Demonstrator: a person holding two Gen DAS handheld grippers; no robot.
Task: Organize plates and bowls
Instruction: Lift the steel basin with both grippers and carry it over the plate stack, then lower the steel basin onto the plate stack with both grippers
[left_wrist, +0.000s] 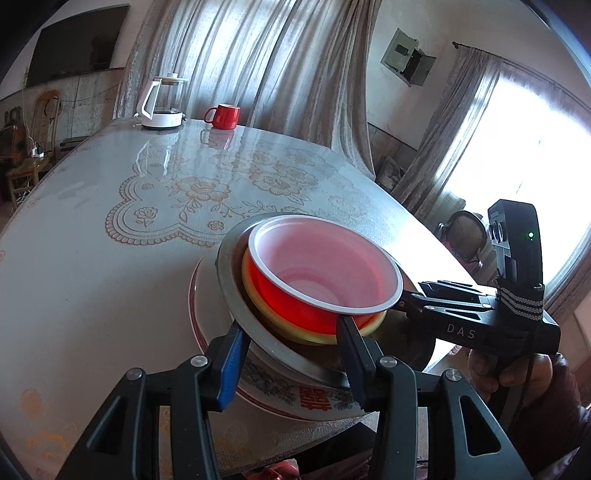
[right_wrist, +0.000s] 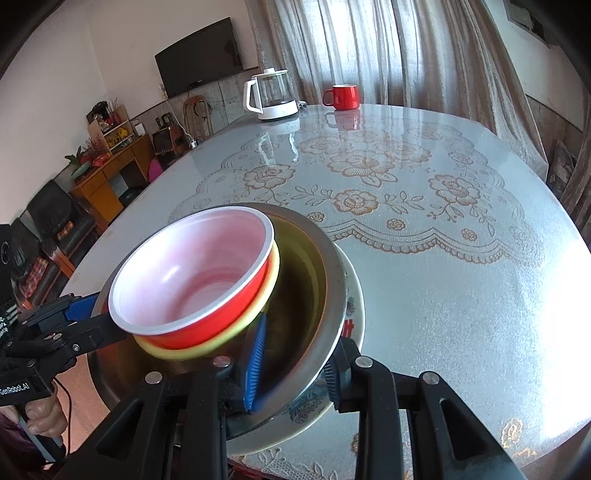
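Red bowl (left_wrist: 325, 273), white inside, is seen nested in a yellow bowl (left_wrist: 317, 334), both sitting inside a steel basin (left_wrist: 236, 295), which rests on a floral plate (left_wrist: 314, 400) at the near edge of the surface (left_wrist: 110, 258). The stack is seen tilted, its open mouths turned toward the left side.

Left hand-held gripper (left_wrist: 291, 354) is partly closed across the basin's near rim; one finger lies outside the wall, the other inside against the yellow bowl. Right hand-held gripper (right_wrist: 295, 365) is narrowly closed on the opposite basin rim, one blue pad (right_wrist: 255, 362) inside, the other outside above the plate. Whether the pads press firmly cannot be told for certain, but both look clamped.

Stack is held between the two hands, roughly equally near each. The coming move is judged to turn on the basin being lowered level onto the plate.

Kettle (right_wrist: 273, 96) and red mug (right_wrist: 343, 96) stand well apart at the far edge.
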